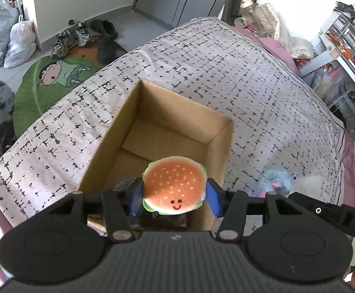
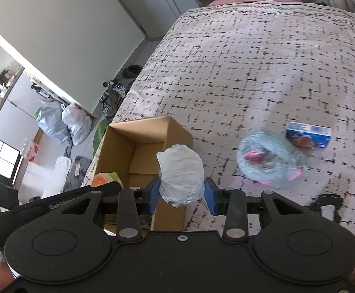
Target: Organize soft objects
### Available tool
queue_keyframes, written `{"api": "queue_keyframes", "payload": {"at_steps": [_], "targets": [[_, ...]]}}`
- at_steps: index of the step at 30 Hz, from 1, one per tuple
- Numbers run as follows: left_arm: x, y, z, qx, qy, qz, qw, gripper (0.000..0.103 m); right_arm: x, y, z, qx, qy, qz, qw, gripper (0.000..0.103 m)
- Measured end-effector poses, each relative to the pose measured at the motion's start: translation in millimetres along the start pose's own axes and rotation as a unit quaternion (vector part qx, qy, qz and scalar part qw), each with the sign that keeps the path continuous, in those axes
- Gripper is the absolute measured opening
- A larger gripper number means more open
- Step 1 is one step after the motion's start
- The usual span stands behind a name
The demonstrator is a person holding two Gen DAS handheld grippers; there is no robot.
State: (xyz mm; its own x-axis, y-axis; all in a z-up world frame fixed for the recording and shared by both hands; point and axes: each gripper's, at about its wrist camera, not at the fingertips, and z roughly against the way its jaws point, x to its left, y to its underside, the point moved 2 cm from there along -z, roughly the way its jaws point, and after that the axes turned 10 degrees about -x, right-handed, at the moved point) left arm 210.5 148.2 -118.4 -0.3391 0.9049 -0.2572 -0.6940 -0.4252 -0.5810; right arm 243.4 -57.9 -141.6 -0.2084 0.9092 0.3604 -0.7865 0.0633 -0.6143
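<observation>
My left gripper [image 1: 175, 199] is shut on a plush hamburger [image 1: 175, 185] with a smiling face, held above the near end of an open cardboard box [image 1: 131, 112] on the bed. The box floor shows bare cardboard. My right gripper [image 2: 181, 191] is shut on a white crumpled soft bundle [image 2: 181, 174], held over the box's right wall [image 2: 175, 131]. The hamburger [image 2: 105, 179] and left gripper show at the left of the right wrist view. A blue fluffy plush [image 2: 267, 161] with pink parts lies on the bed right of the box; it also shows in the left wrist view [image 1: 275, 178].
The bed [image 1: 226, 61] has a white cover with black dashes. A small blue carton [image 2: 308, 135] lies beyond the blue plush. The floor to the left holds shoes [image 1: 72, 36], plastic bags [image 1: 18, 41] and a green cartoon rug [image 1: 52, 83]. Cluttered shelves [image 1: 348, 44] stand on the right.
</observation>
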Motion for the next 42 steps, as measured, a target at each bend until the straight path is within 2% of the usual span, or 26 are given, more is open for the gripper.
{"api": "queue_keyframes", "payload": {"at_steps": [6, 16, 30, 33, 34, 36, 39, 42], "targets": [[17, -8, -16, 0.000, -0.018, 0.015, 0.9997, 0.054, 22, 0, -17, 0.017, -0.009, 0.011, 1.000, 0.038], [27, -14, -38, 0.011, -0.022, 0.022, 0.9995, 0.057, 44, -1, -41, 0.038, -0.005, 0.021, 0.999, 0.038], [46, -27, -18, 0.002, -0.024, 0.026, 0.9994, 0.059, 63, -3, -68, 0.053, -0.013, 0.010, 0.998, 0.039], [50, -30, -12, 0.001, -0.026, 0.026, 0.9993, 0.059, 66, -2, -71, 0.061, -0.020, 0.000, 0.998, 0.042], [51, -31, -10, 0.001, -0.026, 0.027, 0.9993, 0.059, 67, -1, -71, 0.066, -0.022, -0.002, 0.998, 0.051], [52, -32, -7, 0.001, -0.027, 0.027, 0.9993, 0.059, 66, -1, -70, 0.068, -0.023, -0.005, 0.997, 0.061], [53, -31, -4, 0.001, -0.028, 0.027, 0.9992, 0.060, 62, 1, -62, 0.065, -0.015, -0.001, 0.998, 0.062], [52, -28, -2, 0.004, -0.030, 0.029, 0.9991, 0.066, 52, 1, -53, 0.063, -0.009, -0.005, 0.998, 0.062]]}}
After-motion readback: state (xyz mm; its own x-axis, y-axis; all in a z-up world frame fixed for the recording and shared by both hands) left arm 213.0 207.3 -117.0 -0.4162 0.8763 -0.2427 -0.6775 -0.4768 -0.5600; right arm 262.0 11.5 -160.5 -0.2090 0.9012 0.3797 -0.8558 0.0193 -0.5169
